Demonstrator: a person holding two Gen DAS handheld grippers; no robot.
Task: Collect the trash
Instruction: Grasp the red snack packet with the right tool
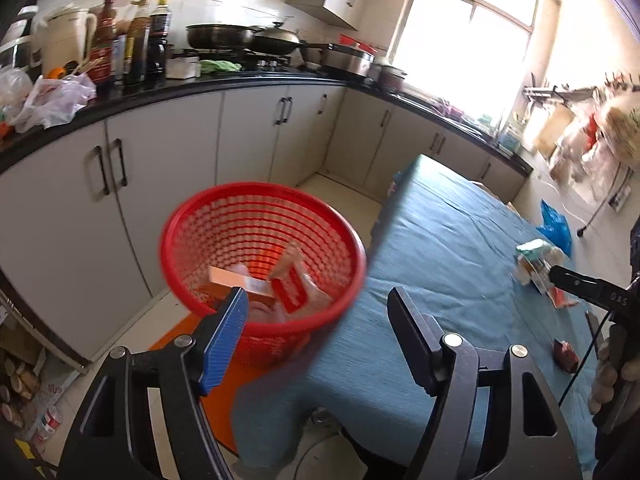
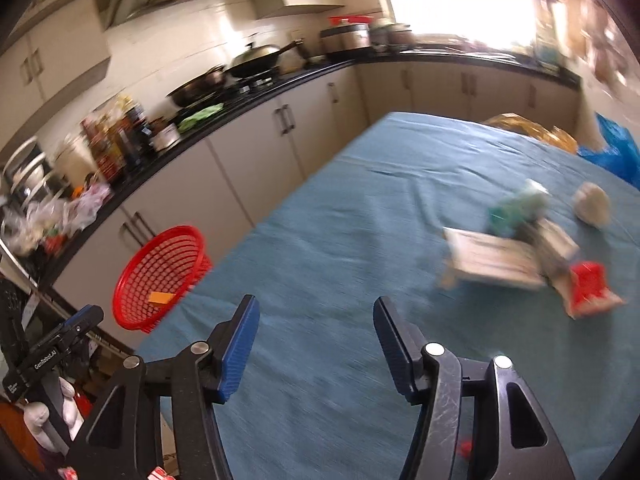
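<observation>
Right wrist view: the open, empty right hand-held gripper (image 2: 316, 344) heads for trash (image 2: 516, 252) ahead-right; next, close on a piece.

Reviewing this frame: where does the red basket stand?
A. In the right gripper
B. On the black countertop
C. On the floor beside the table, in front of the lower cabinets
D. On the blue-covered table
C: the red basket stands below the edge of the blue-covered table, in front of the lower cabinets, with boxes and wrappers already in it.
</observation>
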